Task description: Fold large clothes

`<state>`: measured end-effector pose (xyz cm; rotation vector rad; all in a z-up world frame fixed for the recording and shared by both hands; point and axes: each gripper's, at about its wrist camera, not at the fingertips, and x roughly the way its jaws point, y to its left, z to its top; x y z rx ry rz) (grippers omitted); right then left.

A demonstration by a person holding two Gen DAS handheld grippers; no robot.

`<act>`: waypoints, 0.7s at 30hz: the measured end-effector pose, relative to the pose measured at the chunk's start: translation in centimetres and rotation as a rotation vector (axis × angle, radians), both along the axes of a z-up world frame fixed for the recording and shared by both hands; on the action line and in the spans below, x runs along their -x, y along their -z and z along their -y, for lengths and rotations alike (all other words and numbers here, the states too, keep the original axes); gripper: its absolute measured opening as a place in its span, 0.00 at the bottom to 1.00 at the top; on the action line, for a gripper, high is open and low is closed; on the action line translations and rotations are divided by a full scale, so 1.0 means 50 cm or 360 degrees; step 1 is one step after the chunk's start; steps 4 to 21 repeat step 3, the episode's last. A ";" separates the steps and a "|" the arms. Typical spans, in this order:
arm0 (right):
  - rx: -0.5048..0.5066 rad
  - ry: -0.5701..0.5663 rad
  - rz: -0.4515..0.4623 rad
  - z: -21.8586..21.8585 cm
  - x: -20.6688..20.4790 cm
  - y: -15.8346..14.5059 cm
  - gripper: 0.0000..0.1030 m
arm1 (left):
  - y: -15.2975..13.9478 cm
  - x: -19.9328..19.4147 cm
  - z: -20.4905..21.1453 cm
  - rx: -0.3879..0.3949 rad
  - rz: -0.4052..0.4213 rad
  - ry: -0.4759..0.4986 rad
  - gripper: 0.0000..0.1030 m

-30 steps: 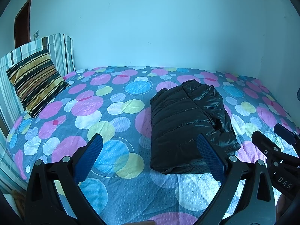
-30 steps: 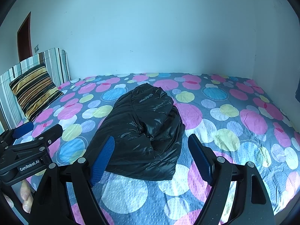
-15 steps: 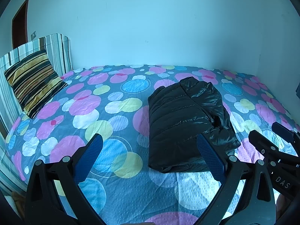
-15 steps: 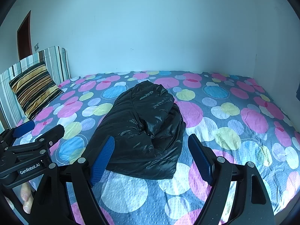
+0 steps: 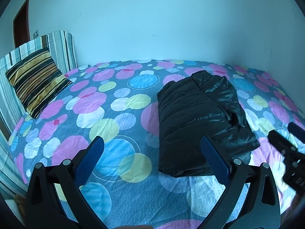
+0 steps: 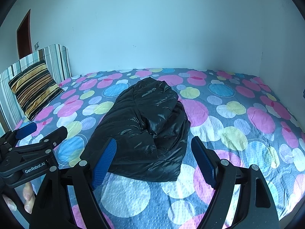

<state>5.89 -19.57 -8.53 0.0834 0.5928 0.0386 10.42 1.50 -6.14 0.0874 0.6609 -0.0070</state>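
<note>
From my remote seat, a bedroom scene: at far left a striped yellow-and-black square cushion (image 5: 37,82) leans on a green-and-white striped padded headboard (image 5: 61,49), well clear of the work, which I judge leaves the middle of the bed with its grey spotted cotton cover (image 5: 114,114) free for folding.

My left gripper (image 5: 151,157) hovers low over the near edge, its blue pads spread wide and gripping nothing; only bedcover lies between them, though the right-hand pad overlaps the garment's near corner in this view. I cannot say whether it touches.

Right of centre lies the glossy black quilted puffer jacket (image 5: 198,118), already gathered into a thick, roughly rectangular bundle, long side running away from me, collar end toward the pale blue wall (image 5: 152,19). Its shell is slick and puffed, one sleeve or hood fold bulging on top, so the stack looks springy and, I judge, likely to loosen.

My right gripper (image 6: 153,160) is likewise released and empty, jaws wide, framing the jacket's near hem (image 6: 144,173) without pressing it — placed, I think, to take that edge for a further fold or smoothing.
</note>
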 end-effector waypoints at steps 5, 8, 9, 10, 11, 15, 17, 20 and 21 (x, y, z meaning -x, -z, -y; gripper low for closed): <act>-0.0012 0.0024 0.0001 0.018 -0.008 0.003 0.77 | 0.016 -0.023 -0.016 -0.0023 -0.0032 -0.0029 0.98; -0.0012 0.0024 0.0001 0.018 -0.008 0.003 0.77 | 0.016 -0.023 -0.016 -0.0023 -0.0032 -0.0029 0.98; -0.0012 0.0024 0.0001 0.018 -0.008 0.003 0.77 | 0.016 -0.023 -0.016 -0.0023 -0.0032 -0.0029 0.98; -0.0012 0.0024 0.0001 0.018 -0.008 0.003 0.77 | 0.016 -0.023 -0.016 -0.0023 -0.0032 -0.0029 0.98; -0.0012 0.0024 0.0001 0.018 -0.008 0.003 0.77 | 0.016 -0.023 -0.016 -0.0023 -0.0032 -0.0029 0.98; -0.0012 0.0024 0.0001 0.018 -0.008 0.003 0.77 | 0.016 -0.023 -0.016 -0.0023 -0.0032 -0.0029 0.98; -0.0012 0.0024 0.0001 0.018 -0.008 0.003 0.77 | 0.016 -0.023 -0.016 -0.0023 -0.0032 -0.0029 0.98; -0.0012 0.0024 0.0001 0.018 -0.008 0.003 0.77 | 0.016 -0.023 -0.016 -0.0023 -0.0032 -0.0029 0.98; -0.0012 0.0024 0.0001 0.018 -0.008 0.003 0.77 | 0.016 -0.023 -0.016 -0.0023 -0.0032 -0.0029 0.98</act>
